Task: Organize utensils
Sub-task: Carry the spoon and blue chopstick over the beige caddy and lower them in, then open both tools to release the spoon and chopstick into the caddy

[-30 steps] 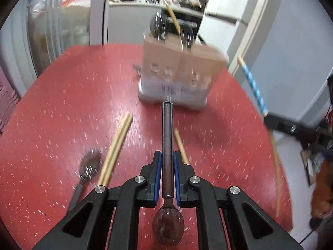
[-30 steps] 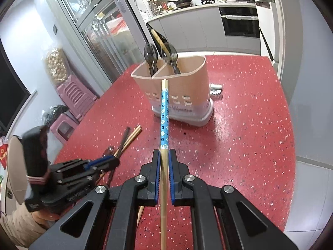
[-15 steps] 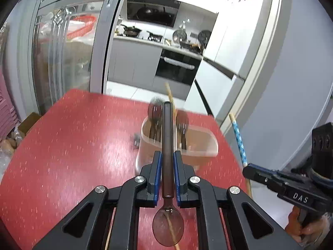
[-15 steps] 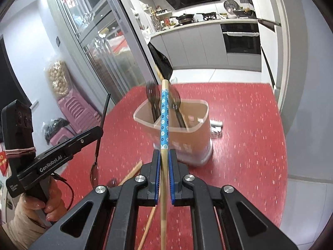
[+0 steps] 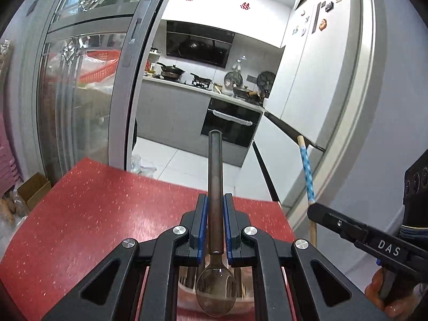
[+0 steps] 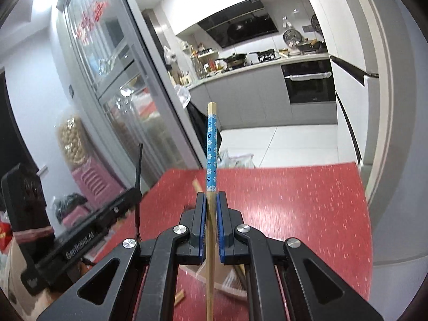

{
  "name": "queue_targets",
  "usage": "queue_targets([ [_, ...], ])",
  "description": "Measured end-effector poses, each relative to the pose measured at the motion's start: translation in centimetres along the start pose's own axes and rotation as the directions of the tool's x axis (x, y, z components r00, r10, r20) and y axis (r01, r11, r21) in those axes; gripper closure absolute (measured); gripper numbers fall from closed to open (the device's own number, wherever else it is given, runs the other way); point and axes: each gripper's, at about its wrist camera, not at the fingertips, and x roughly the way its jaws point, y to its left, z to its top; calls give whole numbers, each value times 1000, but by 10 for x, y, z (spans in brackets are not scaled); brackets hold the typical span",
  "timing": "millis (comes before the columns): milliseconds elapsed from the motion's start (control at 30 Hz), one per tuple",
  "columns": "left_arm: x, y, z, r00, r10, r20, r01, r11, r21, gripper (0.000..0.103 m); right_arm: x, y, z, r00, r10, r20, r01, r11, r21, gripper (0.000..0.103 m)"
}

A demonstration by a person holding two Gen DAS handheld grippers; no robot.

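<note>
My left gripper [image 5: 215, 200] is shut on a dark brown plastic spoon [image 5: 215, 176], handle pointing up and forward, bowl [image 5: 216, 291] toward the camera. Below it the rim of the beige utensil holder [image 5: 187, 291] shows between the gripper arms, with dark handles inside. My right gripper [image 6: 211, 198] is shut on a wooden chopstick with a blue flowered band [image 6: 211, 144], pointing upward. The holder's corner [image 6: 230, 281] shows under the right gripper. The right gripper and chopstick [image 5: 306, 174] appear at the right of the left wrist view; the left gripper [image 6: 80, 238] and spoon handle [image 6: 138, 165] show at left in the right wrist view.
The red speckled table [image 5: 93, 214] lies below both grippers, its far edge toward a kitchen doorway. A loose chopstick end [image 6: 198, 186] pokes up beyond the right gripper, another [image 6: 179, 298] lies on the table. A glass sliding door [image 5: 80, 107] stands left, a wall right.
Both grippers have lifted and tilted upward with their utensils. The holder has dropped from the middle of both views to beneath the grippers. The loose utensils on the table have left the left view.
</note>
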Motion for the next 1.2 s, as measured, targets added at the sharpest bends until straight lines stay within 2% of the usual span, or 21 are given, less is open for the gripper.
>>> queue_targets([
  [233, 33, 5, -6, 999, 17, 30, -17, 1000, 0, 67, 33, -2, 14, 997, -39, 64, 42, 998, -42, 95],
  [533, 59, 16, -17, 997, 48, 59, -48, 999, -14, 67, 69, -6, 8, 991, -98, 96, 111, 985, -136, 95],
  [733, 64, 17, -36, 997, 64, 45, -65, 998, 12, 67, 85, -9, -14, 990, -122, 74, 134, 973, -186, 95],
  [1033, 61, 16, -57, 996, 89, -10, -88, 995, 48, 67, 79, -15, -47, 990, -139, 33, 143, 969, -204, 95],
  [1200, 60, 16, -63, 993, 106, -44, -104, 993, 62, 67, 74, -13, -54, 991, -130, 6, 129, 971, -203, 95],
])
